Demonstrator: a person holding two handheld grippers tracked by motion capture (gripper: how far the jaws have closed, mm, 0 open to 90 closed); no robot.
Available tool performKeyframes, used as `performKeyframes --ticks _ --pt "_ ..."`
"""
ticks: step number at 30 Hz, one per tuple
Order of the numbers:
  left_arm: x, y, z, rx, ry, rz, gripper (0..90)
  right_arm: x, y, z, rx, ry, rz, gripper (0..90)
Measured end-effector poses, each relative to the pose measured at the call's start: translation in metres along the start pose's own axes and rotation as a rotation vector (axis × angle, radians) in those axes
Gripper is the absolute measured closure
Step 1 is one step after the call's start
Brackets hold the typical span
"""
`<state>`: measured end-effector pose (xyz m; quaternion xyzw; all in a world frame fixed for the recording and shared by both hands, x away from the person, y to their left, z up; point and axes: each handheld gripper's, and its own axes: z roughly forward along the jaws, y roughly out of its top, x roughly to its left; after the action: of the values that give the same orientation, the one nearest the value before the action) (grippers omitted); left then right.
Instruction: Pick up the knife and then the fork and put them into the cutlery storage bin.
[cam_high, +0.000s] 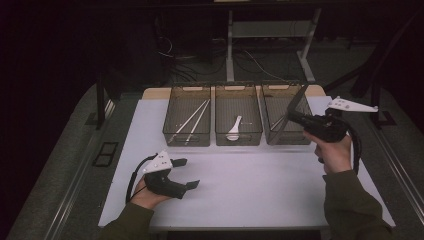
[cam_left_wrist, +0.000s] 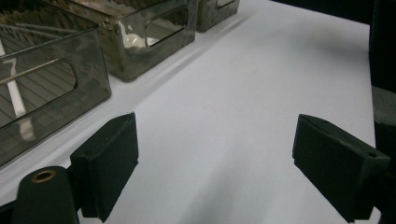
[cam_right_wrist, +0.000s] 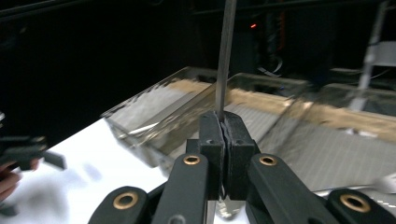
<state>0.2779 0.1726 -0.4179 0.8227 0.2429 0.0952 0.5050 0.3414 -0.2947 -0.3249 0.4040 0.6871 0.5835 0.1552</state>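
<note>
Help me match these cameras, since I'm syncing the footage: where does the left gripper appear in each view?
High view: the left gripper is lower left, jaws open, low over the white table.
Left gripper view: left gripper at the bottom, its two black jaws wide apart.
Right gripper view: left gripper at the far left edge, small and blurred.
Shared landmark: the white table.

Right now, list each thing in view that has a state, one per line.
Left tongs: open, empty, low over the white table.
Right tongs: shut on a thin metal utensil, held upright above the right bin.
Left bin: holds long white sticks.
Middle bin: holds a white spoon.
</note>
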Motion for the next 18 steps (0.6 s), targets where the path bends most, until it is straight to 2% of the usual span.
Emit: performKeyframes --ticks 4,7,14,18 --pt "0.000 0.000 0.000 0.001 0.003 0.004 12.8 -0.015 0.010 -0.006 -0.008 -0.072 -0.008 87.9" --pt "0.001 -0.001 -0.001 0.001 0.010 -0.005 12.1 -0.027 0.016 -0.008 0.013 -0.140 -0.021 87.8" --pt "0.003 -0.004 -0.005 -0.001 0.017 -0.012 11.3 -0.052 0.025 -0.014 0.033 -0.239 -0.025 87.9" --pt "0.003 -0.004 -0.005 -0.003 0.016 -0.019 11.3 -0.061 0.027 -0.014 0.076 -0.283 -0.040 87.9"
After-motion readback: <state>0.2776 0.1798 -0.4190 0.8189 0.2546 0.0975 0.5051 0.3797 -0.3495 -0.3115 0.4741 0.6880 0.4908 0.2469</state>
